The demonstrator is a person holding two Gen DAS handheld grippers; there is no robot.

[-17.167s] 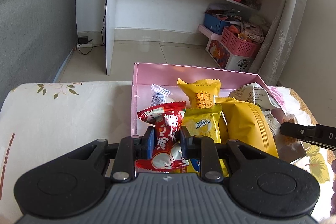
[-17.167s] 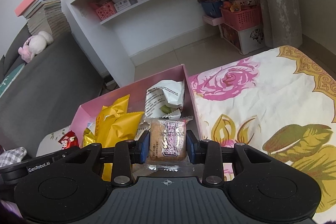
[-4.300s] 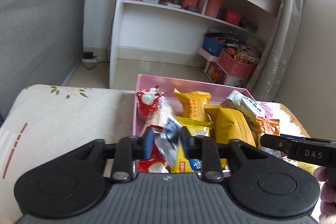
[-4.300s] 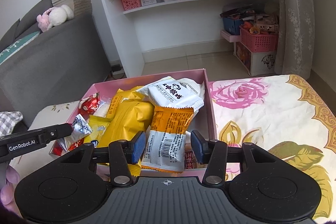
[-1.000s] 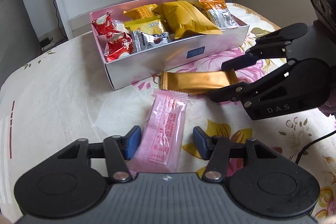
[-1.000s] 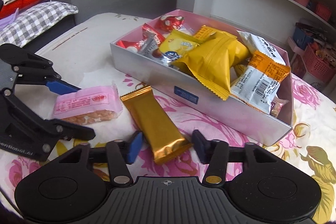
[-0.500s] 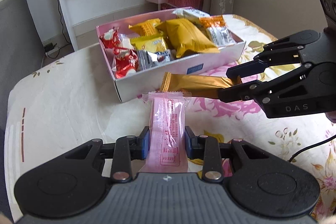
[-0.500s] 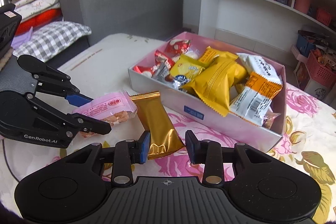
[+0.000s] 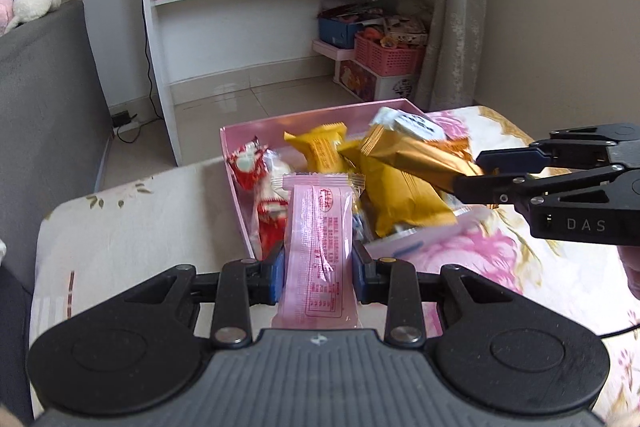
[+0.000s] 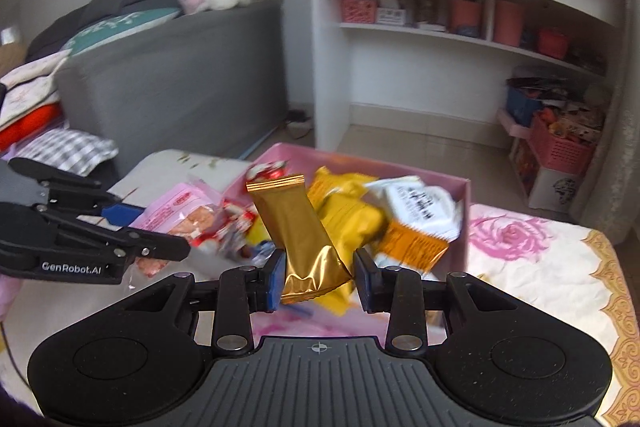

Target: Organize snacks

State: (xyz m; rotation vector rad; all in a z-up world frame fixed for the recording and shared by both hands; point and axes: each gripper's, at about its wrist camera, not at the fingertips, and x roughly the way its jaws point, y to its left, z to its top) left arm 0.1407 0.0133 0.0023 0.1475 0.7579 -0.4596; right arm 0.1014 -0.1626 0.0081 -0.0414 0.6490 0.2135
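My left gripper (image 9: 318, 267) is shut on a pink wafer packet (image 9: 319, 239), held off the table and standing up in front of the pink snack box (image 9: 320, 113). My right gripper (image 10: 320, 277) is shut on a gold bar packet (image 10: 298, 227), also lifted, its far end over the box (image 10: 400, 169). In the left wrist view the right gripper (image 9: 476, 173) comes in from the right with the gold packet (image 9: 416, 157) above the yellow bags. In the right wrist view the left gripper (image 10: 160, 231) holds the pink packet (image 10: 176, 209) at the box's left side.
The box holds red candies (image 9: 256, 167), yellow bags (image 9: 396, 195), an orange-and-white packet (image 10: 416, 245) and a white packet (image 10: 420, 205). A flowered cloth (image 10: 532, 267) covers the table. Behind stand a white shelf unit (image 9: 256, 3), a grey sofa (image 10: 172, 75) and pink baskets (image 9: 384, 55) on the floor.
Both grippers closed on their packets and lifted them off the cloth, from lying in front of the box to hanging at and over it. Both views tilted up toward the shelf.
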